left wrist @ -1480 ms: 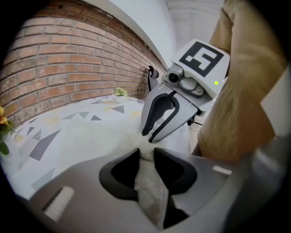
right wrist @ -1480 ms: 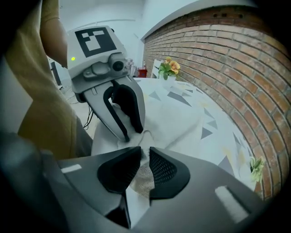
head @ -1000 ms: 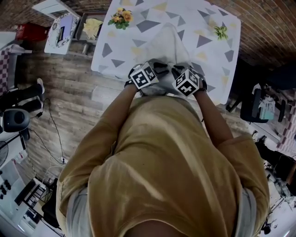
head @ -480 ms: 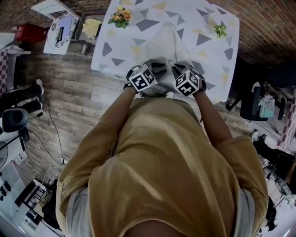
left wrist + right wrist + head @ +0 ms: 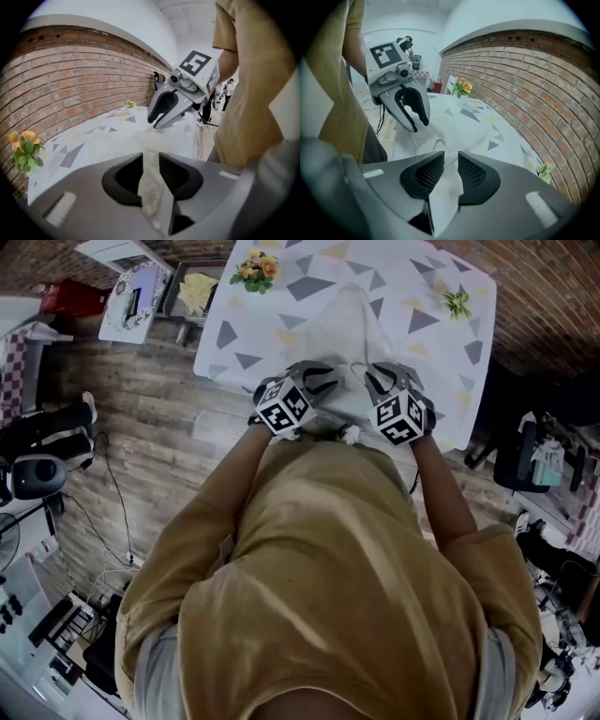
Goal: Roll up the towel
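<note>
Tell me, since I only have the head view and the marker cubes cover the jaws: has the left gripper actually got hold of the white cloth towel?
Observer: Yes. The left gripper view shows the white cloth towel clamped in the jaws of the left gripper.
Operator: And the other side?
Observer: The right gripper is closed on the near edge too. Its jaws have just eased open slightly, with the cloth between them.
Operator: Is that edge off the table?
Observer: It looks so. In the right gripper view it rises from the triangle-patterned tablecloth, with a loose fold between the two grippers.
</note>
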Motion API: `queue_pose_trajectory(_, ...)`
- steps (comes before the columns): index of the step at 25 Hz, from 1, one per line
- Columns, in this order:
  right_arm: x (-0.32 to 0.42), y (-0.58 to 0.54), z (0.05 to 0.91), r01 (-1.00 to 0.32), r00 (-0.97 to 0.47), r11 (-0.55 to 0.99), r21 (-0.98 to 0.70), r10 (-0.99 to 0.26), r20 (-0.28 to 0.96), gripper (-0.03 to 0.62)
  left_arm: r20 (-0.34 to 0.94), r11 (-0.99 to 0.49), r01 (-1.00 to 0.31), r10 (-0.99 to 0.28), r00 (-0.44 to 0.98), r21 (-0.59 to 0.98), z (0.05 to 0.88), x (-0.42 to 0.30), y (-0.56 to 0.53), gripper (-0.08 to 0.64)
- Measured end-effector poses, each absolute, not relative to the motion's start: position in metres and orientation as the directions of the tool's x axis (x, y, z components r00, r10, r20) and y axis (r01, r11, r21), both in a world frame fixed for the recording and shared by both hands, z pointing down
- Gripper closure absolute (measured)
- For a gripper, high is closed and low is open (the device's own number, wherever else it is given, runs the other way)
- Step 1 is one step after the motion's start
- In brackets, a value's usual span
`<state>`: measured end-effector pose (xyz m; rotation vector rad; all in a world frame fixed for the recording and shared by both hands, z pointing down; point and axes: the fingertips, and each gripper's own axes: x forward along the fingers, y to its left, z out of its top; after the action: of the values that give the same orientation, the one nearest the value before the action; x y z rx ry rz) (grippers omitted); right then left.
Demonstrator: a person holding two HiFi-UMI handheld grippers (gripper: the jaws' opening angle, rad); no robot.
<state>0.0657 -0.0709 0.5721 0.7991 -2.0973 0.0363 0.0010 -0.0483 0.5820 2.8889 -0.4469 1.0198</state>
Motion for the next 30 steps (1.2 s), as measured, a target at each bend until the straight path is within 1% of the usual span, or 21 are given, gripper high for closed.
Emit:
queue_pose_trajectory(4, 0.062, -0.055, 0.568, -0.43, -0.431, 0.838, 0.336, -0.517, 0.739, 0.47, 0.643, -0.964, -0.23, -0.259, 0.72, -0.131, 0.582, -0.002, -0.039, 0.434)
queue_pose_trajectory(8, 0.053, -0.033, 0.577, -0.271, -0.425, 0.87, 0.413, -0.493, 0.759, 0.457, 0.695, -0.972, -0.124, -0.23, 0.682, -0.2, 0.595, -0.004, -0.028, 0.434)
queue_pose_trajectory(10, 0.05, -0.03, 0.586, -0.193, -0.399, 0.872, 0.449, -0.488, 0.776, 0.451, 0.712, -0.967, -0.1, -0.24, 0.659, -0.233, 0.6, -0.008, -0.029, 0.434)
queue_pose_trajectory(12, 0.051, -0.034, 0.596, -0.147, -0.363, 0.871, 0.469, -0.488, 0.794, 0.448, 0.729, -0.961, -0.082, -0.253, 0.636, -0.263, 0.604, -0.012, -0.033, 0.434)
queue_pose_trajectory(15, 0.05, -0.041, 0.604, -0.096, -0.316, 0.872, 0.48, -0.484, 0.816, 0.443, 0.76, -0.959, -0.029, -0.243, 0.603, -0.283, 0.612, -0.013, -0.035, 0.43)
queue_pose_trajectory(18, 0.045, -0.041, 0.611, -0.042, -0.292, 0.879, 0.474, -0.465, 0.836, 0.442, 0.78, -0.966, 0.023, -0.193, 0.596, -0.256, 0.618, -0.01, -0.03, 0.38)
queue_pose_trajectory(20, 0.045, -0.043, 0.615, -0.016, -0.286, 0.885, 0.465, -0.45, 0.846, 0.439, 0.78, -0.969, 0.046, -0.167, 0.603, -0.244, 0.619, -0.006, -0.027, 0.379)
queue_pose_trajectory(26, 0.048, -0.047, 0.618, 0.003, -0.266, 0.906, 0.423, -0.408, 0.874, 0.439, 0.736, -0.963, 0.049, -0.169, 0.655, -0.265, 0.604, 0.009, -0.023, 0.38)
queue_pose_trajectory(30, 0.048, -0.049, 0.621, 0.003, -0.255, 0.918, 0.397, -0.383, 0.888, 0.44, 0.773, -0.966, 0.034, -0.185, 0.607, -0.258, 0.62, -0.001, -0.029, 0.38)
